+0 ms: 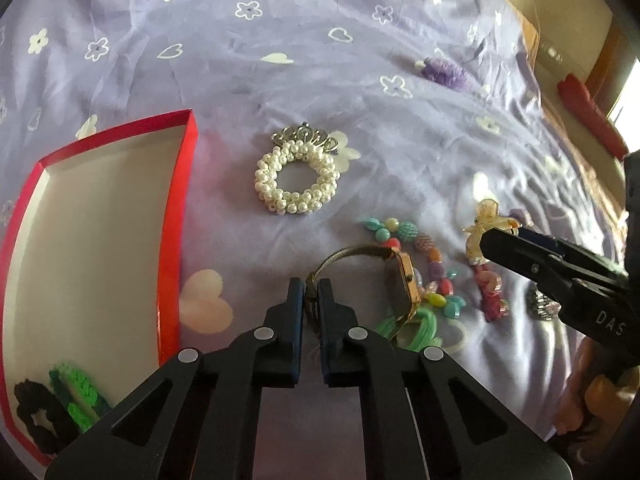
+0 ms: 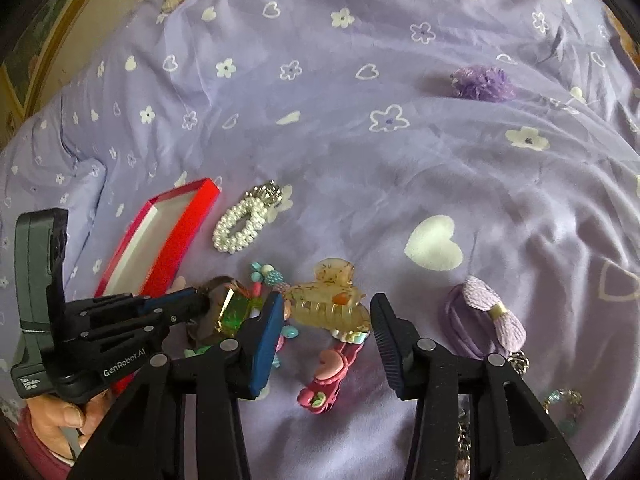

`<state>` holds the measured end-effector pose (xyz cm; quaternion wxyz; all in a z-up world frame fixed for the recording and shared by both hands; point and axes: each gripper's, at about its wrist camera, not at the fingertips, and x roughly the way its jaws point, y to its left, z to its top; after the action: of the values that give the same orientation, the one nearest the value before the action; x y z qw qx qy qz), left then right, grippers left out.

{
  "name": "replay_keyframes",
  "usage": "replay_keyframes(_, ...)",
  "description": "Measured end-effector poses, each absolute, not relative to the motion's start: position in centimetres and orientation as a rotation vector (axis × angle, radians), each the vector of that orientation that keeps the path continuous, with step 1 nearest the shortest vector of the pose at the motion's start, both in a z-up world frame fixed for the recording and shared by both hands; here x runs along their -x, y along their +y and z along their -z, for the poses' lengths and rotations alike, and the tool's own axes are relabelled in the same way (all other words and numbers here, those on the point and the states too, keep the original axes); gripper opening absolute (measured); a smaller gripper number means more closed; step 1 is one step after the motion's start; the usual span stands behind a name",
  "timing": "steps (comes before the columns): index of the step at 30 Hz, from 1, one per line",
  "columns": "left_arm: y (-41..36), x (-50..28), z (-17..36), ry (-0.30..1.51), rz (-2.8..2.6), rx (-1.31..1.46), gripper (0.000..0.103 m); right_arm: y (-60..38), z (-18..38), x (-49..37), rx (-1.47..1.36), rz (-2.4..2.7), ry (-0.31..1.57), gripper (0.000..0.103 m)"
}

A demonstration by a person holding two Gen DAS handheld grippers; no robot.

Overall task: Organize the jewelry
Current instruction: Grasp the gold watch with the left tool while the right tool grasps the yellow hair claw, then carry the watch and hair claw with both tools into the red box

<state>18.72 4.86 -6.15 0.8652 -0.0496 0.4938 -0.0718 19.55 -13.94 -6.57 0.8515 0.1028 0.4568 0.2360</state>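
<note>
Meanwhile, at lower centre, our left claw [image 1: 311, 292] pinched the gold watch [image 1: 394, 280] by its band; our right claw [image 2: 326, 320] hung spread over the hair clip [image 2: 328, 304]. We judged a steady lift toward the red box [image 1: 176, 240], frame left, best.

Pearl bracelet [image 1: 297, 178] lies right of box [image 1: 176, 216].

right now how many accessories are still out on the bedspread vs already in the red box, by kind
On the bedspread:
watch (in left gripper): 1
pearl scrunchie: 1
bead bracelet: 1
claw clip: 1
pink clip: 1
purple bow tie: 1
purple pom-pom: 1
In the red box:
black tie: 1
green tie: 1
Total: 9; other pieces too hidden to count.
</note>
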Motion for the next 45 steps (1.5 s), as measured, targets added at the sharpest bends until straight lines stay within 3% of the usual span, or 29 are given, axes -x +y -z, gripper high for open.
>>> replay_keyframes(21,11.9,-13.0,0.7,0.903,0.052,0.200,0.005,-8.7,2.9,-17.0,-0.246,-0.648,0.918,0.045)
replay_keyframes(45,22.8,-12.1,2.2,0.898,-0.139,0.287,0.005,3.6,2.7,-18.1,-0.155,-0.826,0.942,0.045)
